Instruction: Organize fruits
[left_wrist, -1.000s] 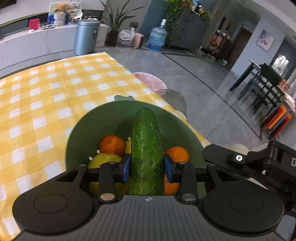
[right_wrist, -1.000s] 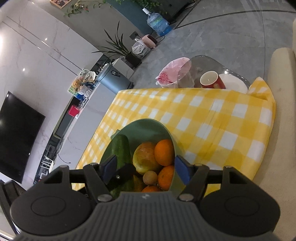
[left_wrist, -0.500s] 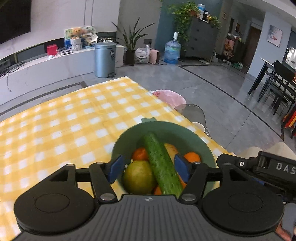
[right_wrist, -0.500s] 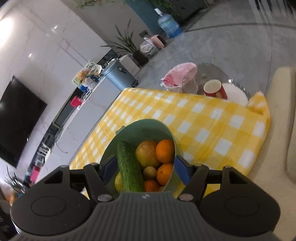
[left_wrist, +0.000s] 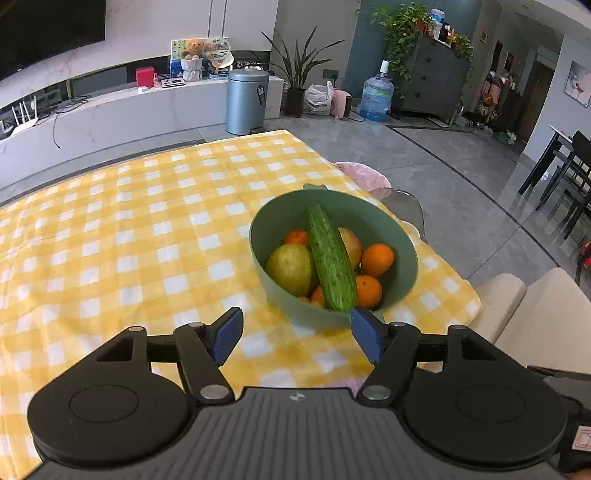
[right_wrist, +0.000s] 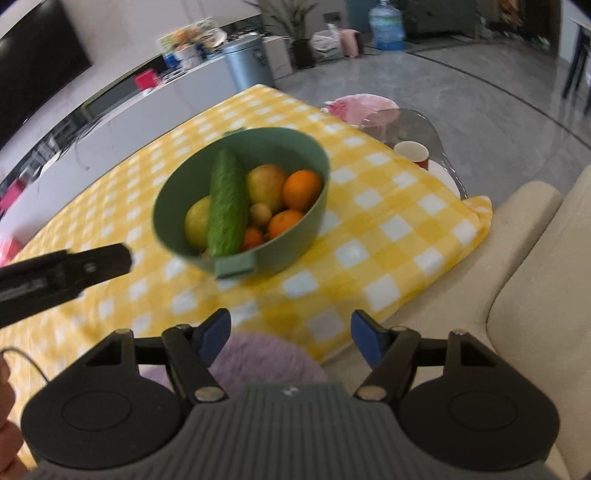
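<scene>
Left tool (left_wrist: 297, 334) opening, right tool (right_wrist: 291, 334) closing, both empty, short of green bowl (left_wrist: 404, 240) near tablecloth edge (left_wrist: 469, 291).

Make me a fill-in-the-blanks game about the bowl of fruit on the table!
1. The long cucumber lies in the ____ bowl.
2. The tablecloth has white and ____ squares.
3. Between the left gripper's opening jaws there is ____.
4. The round oranges lie ____ the bowl.

Missing words: green; yellow; nothing; inside
</scene>
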